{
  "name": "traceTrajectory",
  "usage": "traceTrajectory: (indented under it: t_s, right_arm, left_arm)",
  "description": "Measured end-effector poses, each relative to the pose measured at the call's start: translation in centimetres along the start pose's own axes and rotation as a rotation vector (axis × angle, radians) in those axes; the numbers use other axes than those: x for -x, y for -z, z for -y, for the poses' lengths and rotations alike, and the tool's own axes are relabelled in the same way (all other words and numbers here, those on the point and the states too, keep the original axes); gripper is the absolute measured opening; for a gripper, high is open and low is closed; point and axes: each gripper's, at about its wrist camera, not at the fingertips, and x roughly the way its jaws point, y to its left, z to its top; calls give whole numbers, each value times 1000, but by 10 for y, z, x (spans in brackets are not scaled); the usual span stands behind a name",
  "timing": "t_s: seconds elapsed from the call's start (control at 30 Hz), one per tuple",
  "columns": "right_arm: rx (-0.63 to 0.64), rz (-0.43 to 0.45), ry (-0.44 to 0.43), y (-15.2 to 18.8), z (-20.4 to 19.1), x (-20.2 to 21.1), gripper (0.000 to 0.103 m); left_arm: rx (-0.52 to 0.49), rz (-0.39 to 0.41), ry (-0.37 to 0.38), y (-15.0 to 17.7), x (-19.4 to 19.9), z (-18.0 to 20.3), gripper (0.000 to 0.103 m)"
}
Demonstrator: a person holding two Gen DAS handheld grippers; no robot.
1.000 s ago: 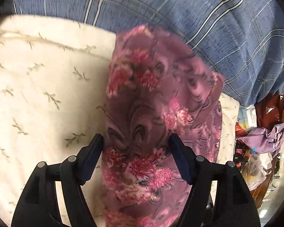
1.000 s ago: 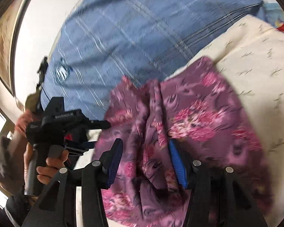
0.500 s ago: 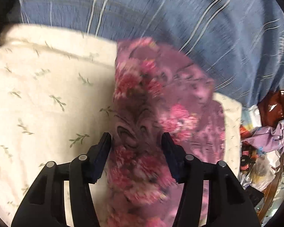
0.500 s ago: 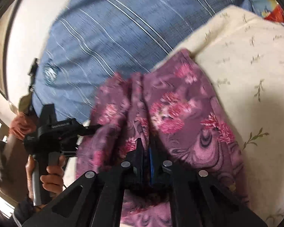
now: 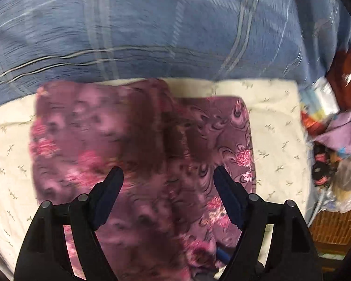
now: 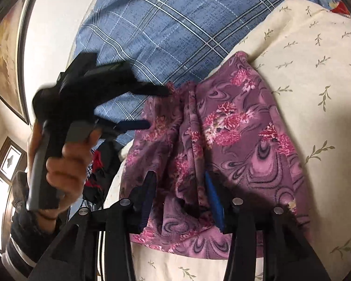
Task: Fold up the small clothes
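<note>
— Two tongs: status?
— Left tongs (image 5: 168, 175): jaws spread wide, nothing gripped, poised over the purple floral garment (image 5: 133, 154). Right tongs (image 6: 179, 185): jaws apart, a bunched ridge of the garment rising between them — contact cannot be determined.
— Garment location?
— Spread on the cream leaf-print bedding (image 6: 316, 75), its far edge against the blue plaid pillow (image 6: 175, 23). The left hand (image 6: 65, 161) grips its tool handle.
</note>
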Motion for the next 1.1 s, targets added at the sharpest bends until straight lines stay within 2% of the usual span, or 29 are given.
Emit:
traceTrajectory:
  t_s: [0.17,0.23,0.3,0.33,0.37,0.43,0.47,0.5,0.53,0.57,0.63,0.73,0.9,0.97,1.0,1.1]
  right_arm:
    - [11,-10,-3,0,-1,0,46]
    - [27,-8,0,0,-5,-3,46]
    - [44,-13,-8,2,-9,-6,46]
    - [53,-14,-12,4,-12,-6,46]
    - [80,-21,-21,6,-17,-9,46]
    - [154,-48,3,9,-28,-18,39]
    - [195,-60,27,12,-33,-22,31]
    - [223,-66,55,12,-36,-28,22]
    - [228,-64,75,13,-36,-31,22]
    - [217,-59,77,13,-34,-32,19]
    - [199,-44,64,11,-33,-29,16]
    - [182,4,11,6,-35,-14,13]
    - [135,90,-56,3,-30,16,12]
    - [118,126,-66,2,-25,30,8]
    - [101,154,-70,0,-20,39,5]
    - [49,189,-56,-1,0,60,2]
  left_arm:
    - [-103,-73,-183,2,-30,25,80]
    - [-134,-71,-217,5,-33,28,80]
    - [-133,-68,-212,7,-32,29,79]
    - [-129,-69,-203,9,-31,26,73]
    - [-128,-58,-186,12,-28,22,60]
    - [-132,-44,-170,17,-24,16,48]
    - [-130,-34,-164,20,-23,12,39]
    - [-126,-27,-155,22,-21,8,36]
    - [-122,-18,-142,25,-19,6,30]
    - [-113,-4,-120,28,-16,4,17]
    - [-110,21,-104,33,-8,5,6]
    - [-109,69,-93,40,5,14,6]
    - [-136,120,-8,47,32,33,3]
    - [-160,118,27,45,32,50,3]
    - [-174,116,27,37,27,69,3]
    - [-202,90,37,31,5,98,2]
